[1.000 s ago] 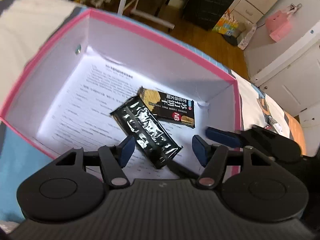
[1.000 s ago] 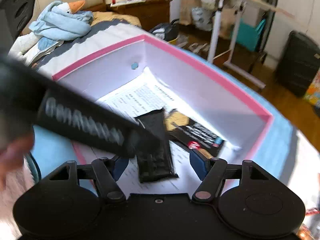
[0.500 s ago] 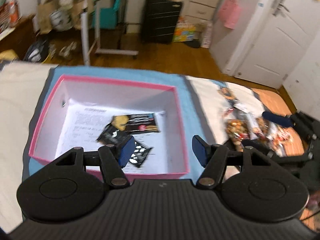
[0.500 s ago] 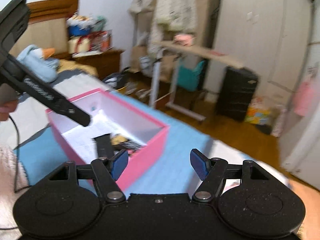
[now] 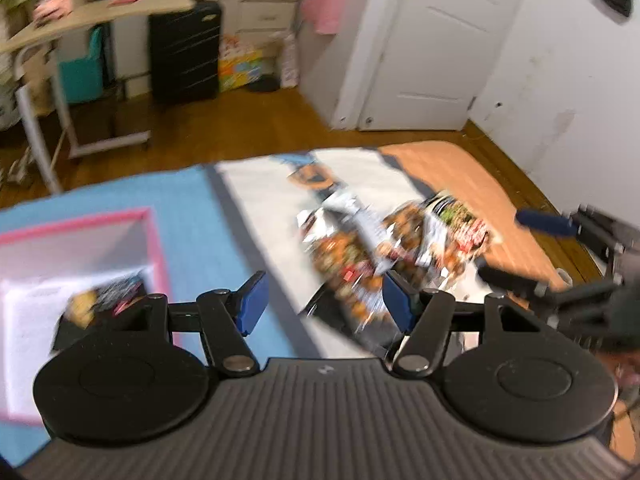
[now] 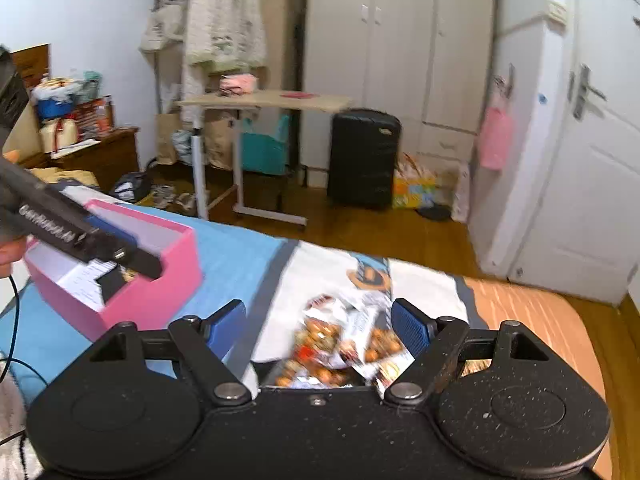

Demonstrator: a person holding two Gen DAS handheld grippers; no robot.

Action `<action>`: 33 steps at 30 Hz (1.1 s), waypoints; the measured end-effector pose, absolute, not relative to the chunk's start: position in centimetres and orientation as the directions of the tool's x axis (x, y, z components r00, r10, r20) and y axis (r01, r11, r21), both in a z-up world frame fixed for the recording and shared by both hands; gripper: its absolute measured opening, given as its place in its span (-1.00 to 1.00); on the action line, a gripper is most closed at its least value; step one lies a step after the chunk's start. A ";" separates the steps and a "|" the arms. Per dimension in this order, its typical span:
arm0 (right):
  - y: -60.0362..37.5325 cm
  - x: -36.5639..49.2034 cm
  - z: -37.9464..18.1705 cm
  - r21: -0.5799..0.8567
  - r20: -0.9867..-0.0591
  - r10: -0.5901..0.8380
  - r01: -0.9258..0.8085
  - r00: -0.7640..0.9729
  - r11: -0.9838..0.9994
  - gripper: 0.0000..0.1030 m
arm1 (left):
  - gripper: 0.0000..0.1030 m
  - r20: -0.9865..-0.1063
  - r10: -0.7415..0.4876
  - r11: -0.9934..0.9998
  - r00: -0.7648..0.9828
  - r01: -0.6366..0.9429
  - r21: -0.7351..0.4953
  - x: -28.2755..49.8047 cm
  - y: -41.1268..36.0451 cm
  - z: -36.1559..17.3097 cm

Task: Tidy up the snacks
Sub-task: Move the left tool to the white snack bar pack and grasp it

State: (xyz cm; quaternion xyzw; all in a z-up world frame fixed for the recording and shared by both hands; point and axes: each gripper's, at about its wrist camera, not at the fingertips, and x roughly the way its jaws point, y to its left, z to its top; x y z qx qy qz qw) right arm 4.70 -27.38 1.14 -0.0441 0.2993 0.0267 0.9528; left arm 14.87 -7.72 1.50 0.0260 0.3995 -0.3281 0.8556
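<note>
Snack pile next, both grippers empty

Crinkly foil snack packets (image 5: 384,248) lie heaped on the bed's white patch, near the foot edge, well apart from the pink cardboard box (image 6: 160,280) already holding two. Left gripper (image 5: 324,300) and right gripper (image 6: 320,326) both have jaws spread, nothing pinched. Packets look light, slippery, crushable; I'd pinch a flat sealed edge.

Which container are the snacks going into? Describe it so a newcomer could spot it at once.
On the bed, look at the blue part of the cover, left of the snack pile. There sits an open pink box with white inner walls and a printed sheet inside; it is the only box on the bed.
</note>
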 end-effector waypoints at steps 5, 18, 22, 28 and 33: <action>-28.8 5.8 -2.5 -0.094 -0.584 -0.056 0.001 0.810 0.996 0.61 | 0.17 -0.699 -0.540 0.775 0.469 0.601 -0.196 17.2 -13.0 -1.2; -32.5 9.9 -10.6 -0.072 -0.577 -0.169 0.157 0.799 0.985 0.62 | 0.17 -0.735 -0.556 0.791 0.389 0.519 -0.323 23.2 -22.0 -10.9; -33.4 9.4 -11.3 -0.028 -0.583 -0.157 0.173 0.797 0.984 0.60 | 0.10 -0.725 -0.570 0.787 0.386 0.510 -0.347 22.9 -22.5 -12.1; -36.0 8.1 -11.4 0.128 -0.592 -0.095 0.210 0.800 0.969 0.42 | -0.02 -0.744 -0.538 0.804 0.395 0.504 -0.314 22.2 -23.3 -13.3; -36.1 7.7 -11.5 0.069 -0.609 -0.140 0.228 0.781 0.971 -0.04 | -0.30 -0.764 -0.512 0.811 0.392 0.513 -0.281 21.3 -23.7 -13.2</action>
